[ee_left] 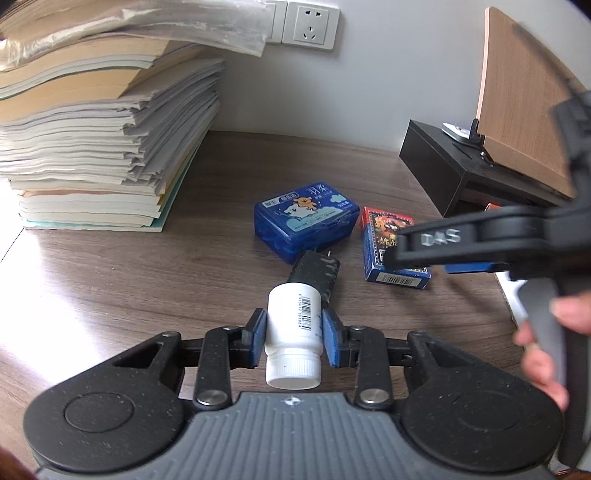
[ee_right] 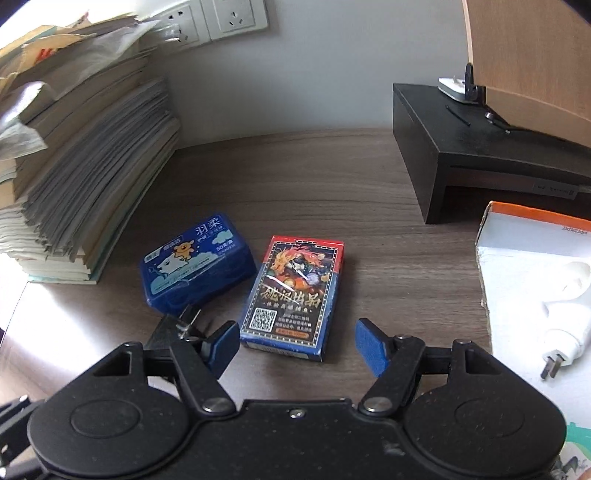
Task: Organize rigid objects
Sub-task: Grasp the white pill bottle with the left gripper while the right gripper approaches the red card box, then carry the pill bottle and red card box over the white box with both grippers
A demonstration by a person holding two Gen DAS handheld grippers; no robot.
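Left wrist view: left gripper [ee_left: 293, 338] clamped tight on a white bottle [ee_left: 293, 328], blue pads [ee_left: 258, 338] pressing both sides, cap toward the camera, bottom pointing away. Black plug [ee_left: 314, 275] just past the bottle, touching its far end, two prongs poking out by the blue box [ee_left: 306, 225]. Blue box lying flat on the brown desk [ee_left: 129, 273], a bear picture on its lid. Card box [ee_left: 391, 254] just right of the blue box, partly hidden by the right gripper [ee_left: 480, 247] reaching in from the right, with a hand [ee_left: 546, 343] on its handle. Tall paper stack [ee_left: 99, 147] at the back left. Black stand [ee_left: 461, 173] at the back right, a wood board [ee_left: 524, 99] leaning on it. Wall socket [ee_left: 312, 24] up on the wall. Right wrist view: right gripper [ee_right: 297, 345] spread wide, gripping nothing, blue pads [ee_right: 371, 347] on either side of the near end of the card box [ee_right: 293, 295] and not touching it. Blue box [ee_right: 197, 266] just left of the card box. Bit of the black plug [ee_right: 173, 330] behind the left finger. White box [ee_right: 535, 280] at the right edge with a white charger [ee_right: 565, 339] lying in it. Paper stack [ee_right: 81, 177] on the left, black stand [ee_right: 476, 147] at the back right.
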